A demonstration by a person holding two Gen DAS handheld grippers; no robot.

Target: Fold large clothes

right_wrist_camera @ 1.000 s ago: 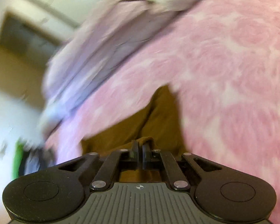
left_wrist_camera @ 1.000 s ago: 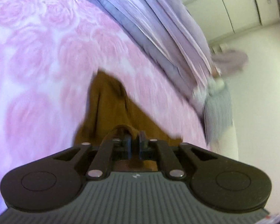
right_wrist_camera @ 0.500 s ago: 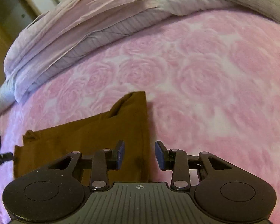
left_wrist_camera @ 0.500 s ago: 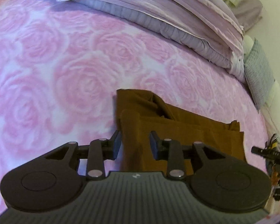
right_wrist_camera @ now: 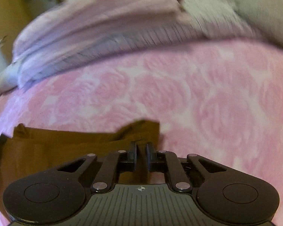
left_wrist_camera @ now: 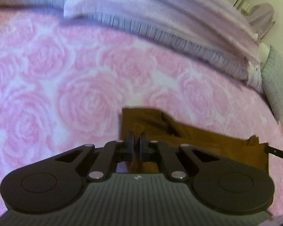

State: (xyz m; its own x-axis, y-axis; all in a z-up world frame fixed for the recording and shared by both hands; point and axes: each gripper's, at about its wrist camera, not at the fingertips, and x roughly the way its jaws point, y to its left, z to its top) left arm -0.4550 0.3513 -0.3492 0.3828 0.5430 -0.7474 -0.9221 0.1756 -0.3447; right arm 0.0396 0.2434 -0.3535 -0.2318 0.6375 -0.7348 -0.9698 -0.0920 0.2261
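A brown garment (left_wrist_camera: 198, 141) lies folded into a flat band on the pink rose-patterned bedcover (left_wrist_camera: 66, 94). My left gripper (left_wrist_camera: 136, 139) is shut on the garment's left near corner, and a small tuft of cloth sticks up between the fingers. In the right wrist view the same garment (right_wrist_camera: 56, 150) stretches away to the left. My right gripper (right_wrist_camera: 141, 148) is shut on its right corner, with brown cloth filling the narrow gap. The near edge of the garment is hidden under both gripper bodies.
A folded lilac duvet (left_wrist_camera: 160, 18) runs along the far side of the bed, also seen as a lilac duvet (right_wrist_camera: 103, 28) from the right. A grey pillow (left_wrist_camera: 277, 86) sits at the right bed edge. Pink bedcover (right_wrist_camera: 217, 113) spreads beyond the garment.
Half a second ago both grippers stood open over the laid-down garment's corners. Now both have shut on the cloth again, and the views are slightly blurred by motion.
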